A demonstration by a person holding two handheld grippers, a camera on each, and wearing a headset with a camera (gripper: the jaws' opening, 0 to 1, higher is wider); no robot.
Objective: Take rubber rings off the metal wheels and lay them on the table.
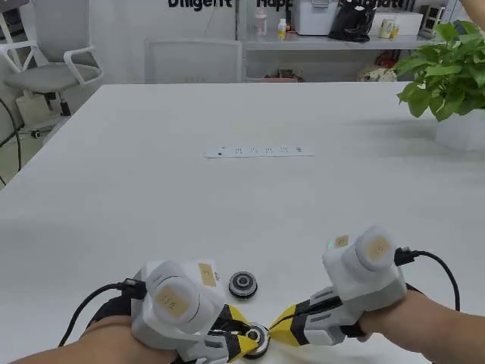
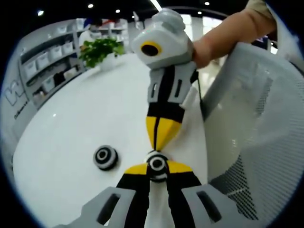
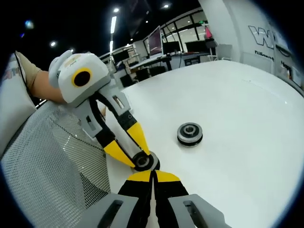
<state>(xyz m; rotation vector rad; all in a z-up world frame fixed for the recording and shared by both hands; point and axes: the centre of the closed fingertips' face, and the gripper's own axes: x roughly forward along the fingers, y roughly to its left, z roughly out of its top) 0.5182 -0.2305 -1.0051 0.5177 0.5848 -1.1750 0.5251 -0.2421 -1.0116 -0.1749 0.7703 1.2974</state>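
A small metal wheel with a black rubber ring (image 1: 257, 338) is held just above the table's near edge, and my left gripper (image 1: 246, 341) is shut on it from the left. In the left gripper view the wheel (image 2: 157, 165) sits between my yellow fingertips (image 2: 137, 169). My right gripper (image 1: 274, 324) is shut, and its joined tips touch that wheel's rim (image 3: 144, 161) from the right. Whether they pinch the ring I cannot tell. A second wheel with its ring (image 1: 242, 283) lies flat on the table just beyond both grippers, also seen as the wheel (image 2: 105, 157) and wheel (image 3: 190, 133).
A white power strip (image 1: 259, 151) lies at mid-table. A potted plant (image 1: 447, 68) stands at the far right edge. A mesh chair back (image 3: 52, 156) is close behind the grippers. Chairs (image 1: 61, 45) and shelves stand beyond the table's far side.
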